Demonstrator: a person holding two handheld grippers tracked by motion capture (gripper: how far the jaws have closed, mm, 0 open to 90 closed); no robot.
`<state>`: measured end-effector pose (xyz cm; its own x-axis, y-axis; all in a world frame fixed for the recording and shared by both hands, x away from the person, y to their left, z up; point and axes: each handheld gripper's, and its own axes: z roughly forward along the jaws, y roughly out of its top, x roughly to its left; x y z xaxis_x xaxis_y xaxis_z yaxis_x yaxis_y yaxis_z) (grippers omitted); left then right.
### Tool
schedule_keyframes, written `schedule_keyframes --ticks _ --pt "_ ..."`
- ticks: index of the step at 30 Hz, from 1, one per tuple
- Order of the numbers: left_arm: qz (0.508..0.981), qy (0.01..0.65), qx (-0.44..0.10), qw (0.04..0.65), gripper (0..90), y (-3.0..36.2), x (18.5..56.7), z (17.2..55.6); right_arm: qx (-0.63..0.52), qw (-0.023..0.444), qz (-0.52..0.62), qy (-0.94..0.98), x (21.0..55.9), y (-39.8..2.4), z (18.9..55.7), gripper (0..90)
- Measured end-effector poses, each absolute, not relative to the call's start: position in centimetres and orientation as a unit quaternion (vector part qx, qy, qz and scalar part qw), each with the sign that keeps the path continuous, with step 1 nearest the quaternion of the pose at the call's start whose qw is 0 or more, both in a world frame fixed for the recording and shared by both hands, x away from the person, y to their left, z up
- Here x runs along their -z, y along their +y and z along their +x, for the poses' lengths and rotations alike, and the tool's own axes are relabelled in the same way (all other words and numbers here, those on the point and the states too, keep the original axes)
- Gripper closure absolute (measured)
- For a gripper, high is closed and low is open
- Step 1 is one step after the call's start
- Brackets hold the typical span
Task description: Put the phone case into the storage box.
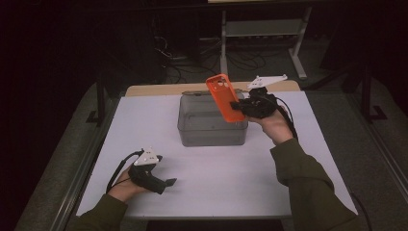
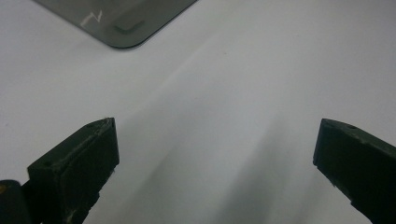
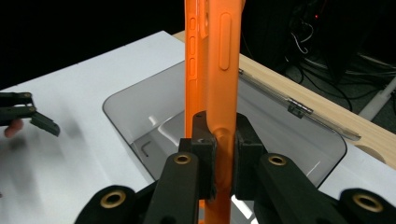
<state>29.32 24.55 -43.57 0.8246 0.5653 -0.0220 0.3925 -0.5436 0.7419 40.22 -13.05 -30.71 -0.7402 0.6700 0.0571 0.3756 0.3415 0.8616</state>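
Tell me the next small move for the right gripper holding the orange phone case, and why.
Probably lower it into the bin. The right gripper is shut on the orange phone case, which hangs tilted above the open clear plastic bin. In the right gripper view the bin looks empty below the case. The left gripper rests open on the table.
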Motion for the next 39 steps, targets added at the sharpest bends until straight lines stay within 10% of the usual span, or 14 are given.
schedule_keyframes --ticks 39 --pt "0.871 0.276 -0.105 0.392 0.0 24.5 43.5 29.3 -0.366 0.131 0.36 0.848 32.6 -11.2 44.3 80.6"
